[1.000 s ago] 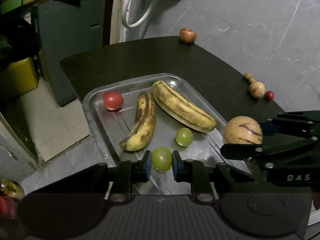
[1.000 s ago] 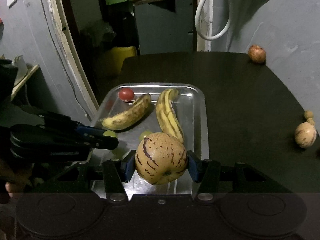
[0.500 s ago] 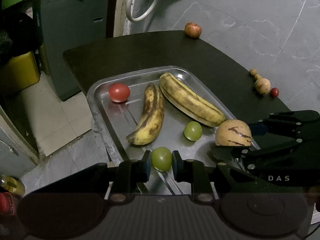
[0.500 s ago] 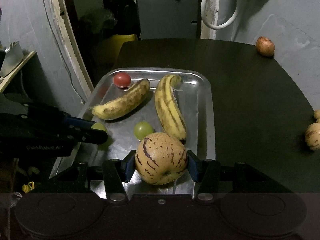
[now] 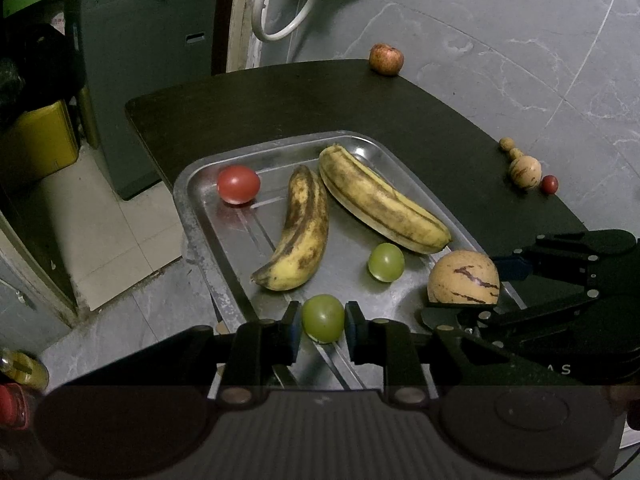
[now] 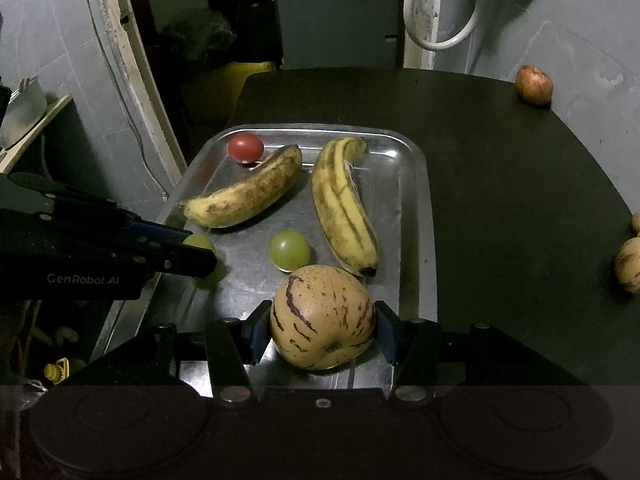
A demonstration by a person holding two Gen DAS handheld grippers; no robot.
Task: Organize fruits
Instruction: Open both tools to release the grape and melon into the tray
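Note:
A steel tray [image 5: 192,184] [image 6: 416,216] on the dark table holds two spotted bananas [image 5: 300,232] [image 5: 380,204], a red tomato [image 5: 238,184] and a loose green grape [image 5: 386,262] [image 6: 289,249]. My left gripper [image 5: 322,325] is shut on a green grape [image 5: 323,318] low over the tray's near left edge; it shows in the right wrist view [image 6: 200,250]. My right gripper [image 6: 322,330] is shut on a purple-streaked yellow pepino melon [image 6: 322,316] [image 5: 464,277] over the tray's near right end.
On the table beyond the tray lie a reddish apple [image 5: 386,59] [image 6: 534,84], a second small pepino [image 5: 525,168] [image 6: 630,264] with small round fruits beside it and a small red fruit [image 5: 549,184]. The table's left edge drops to the floor, with a yellow container [image 5: 36,140].
Both grippers have moved forward and lower over the tray with their fruits still held. The fruits in the tray have not moved.

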